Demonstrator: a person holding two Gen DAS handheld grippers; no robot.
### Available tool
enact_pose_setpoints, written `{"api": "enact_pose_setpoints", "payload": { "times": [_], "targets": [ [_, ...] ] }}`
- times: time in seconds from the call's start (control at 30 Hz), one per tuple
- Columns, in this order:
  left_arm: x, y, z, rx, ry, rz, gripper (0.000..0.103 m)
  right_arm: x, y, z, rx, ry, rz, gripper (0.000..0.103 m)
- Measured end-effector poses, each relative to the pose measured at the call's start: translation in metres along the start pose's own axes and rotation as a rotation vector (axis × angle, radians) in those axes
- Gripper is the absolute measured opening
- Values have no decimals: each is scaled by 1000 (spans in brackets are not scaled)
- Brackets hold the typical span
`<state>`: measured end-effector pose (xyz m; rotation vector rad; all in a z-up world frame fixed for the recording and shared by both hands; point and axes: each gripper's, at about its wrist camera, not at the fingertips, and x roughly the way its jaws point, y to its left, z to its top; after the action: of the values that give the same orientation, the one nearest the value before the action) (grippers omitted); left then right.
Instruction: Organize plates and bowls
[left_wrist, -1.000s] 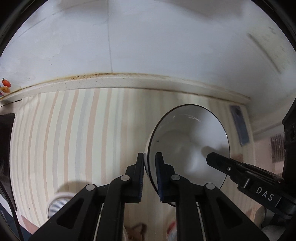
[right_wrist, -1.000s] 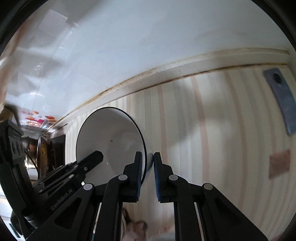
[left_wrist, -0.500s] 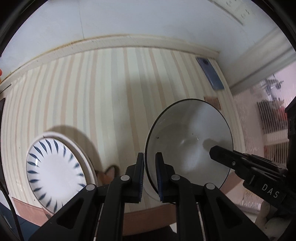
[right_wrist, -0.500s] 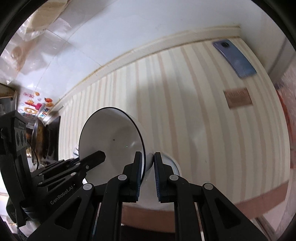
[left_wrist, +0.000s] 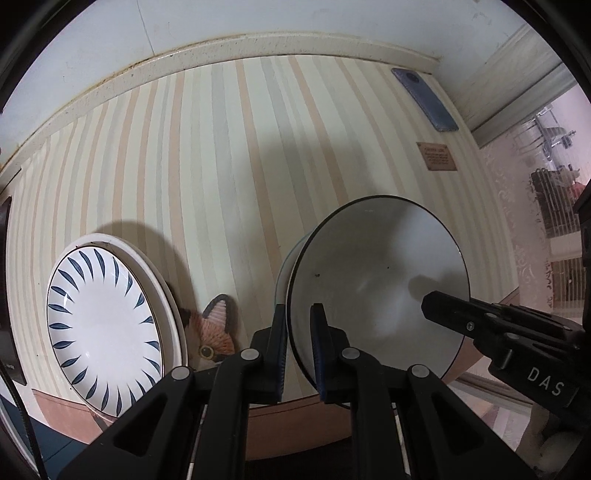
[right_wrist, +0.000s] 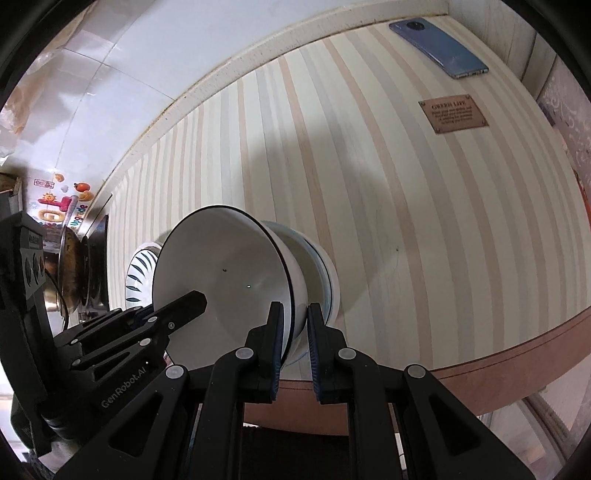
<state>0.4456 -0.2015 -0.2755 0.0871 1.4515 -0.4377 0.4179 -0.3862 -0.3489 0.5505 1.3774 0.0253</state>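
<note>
A home kitchen: striped tablecloth against the wall, plates, pans, a phone.

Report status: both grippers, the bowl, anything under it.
Left gripper and right gripper both shut on white bowl, opposite rims. Second bowl directly beneath. Blue-patterned plate beside, clear.

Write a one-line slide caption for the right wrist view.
Both tools, right and left, grip opposite rim edges of a white bowl above another bowl on the striped table.
</note>
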Motion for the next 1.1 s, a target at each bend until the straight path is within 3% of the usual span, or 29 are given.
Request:
{"api": "enact_pose_setpoints", "payload": {
  "times": [0.63,1.1],
  "targets": [
    [15,-7,-4,28,-3,76,11,14,6,3,-8,17,-22,18],
    [7,-4,-8,33,0,57,11,11,11,5,-9,11,-62,22]
  ]
}}
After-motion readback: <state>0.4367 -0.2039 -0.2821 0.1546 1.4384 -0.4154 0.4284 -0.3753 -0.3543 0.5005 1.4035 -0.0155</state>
